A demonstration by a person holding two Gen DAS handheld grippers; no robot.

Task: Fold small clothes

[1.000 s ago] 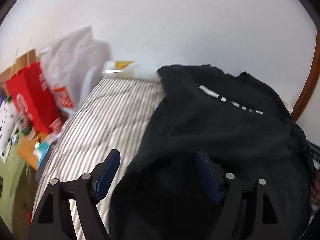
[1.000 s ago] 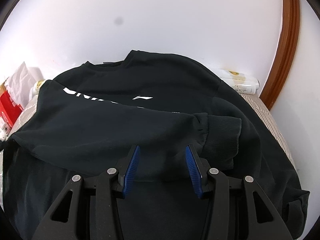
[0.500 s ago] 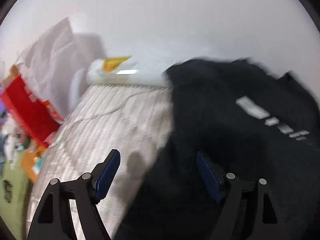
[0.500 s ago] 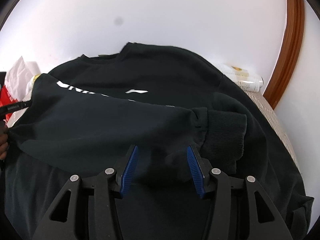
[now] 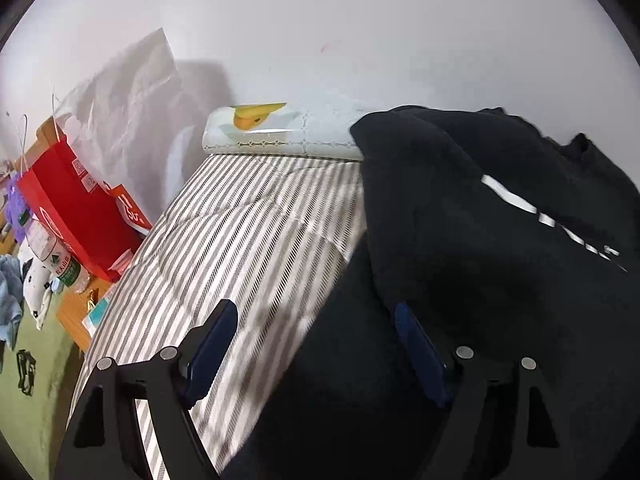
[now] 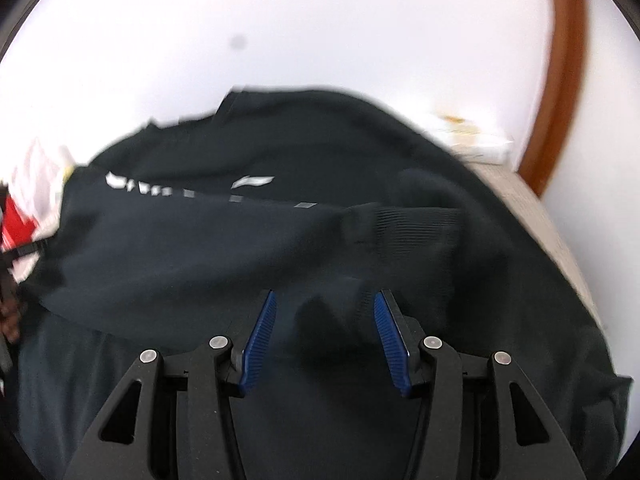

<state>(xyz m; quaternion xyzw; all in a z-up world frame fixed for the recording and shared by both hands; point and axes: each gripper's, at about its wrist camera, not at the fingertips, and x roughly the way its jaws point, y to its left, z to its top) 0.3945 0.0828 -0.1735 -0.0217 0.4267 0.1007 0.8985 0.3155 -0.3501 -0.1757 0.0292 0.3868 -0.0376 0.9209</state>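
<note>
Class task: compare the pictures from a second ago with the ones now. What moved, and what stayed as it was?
The left gripper swung left, showing more striped bedcover. The right gripper edged closer to the sleeve cuff. Neither grips anything. The black sweatshirt stays spread, sleeve folded across.

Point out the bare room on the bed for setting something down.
Free: the striped sheet, bordered by the white pillow at the wall, the red bag off its left edge and the black sweatshirt on the right. Crowded: the sweatshirt covers nearly all else.
</note>
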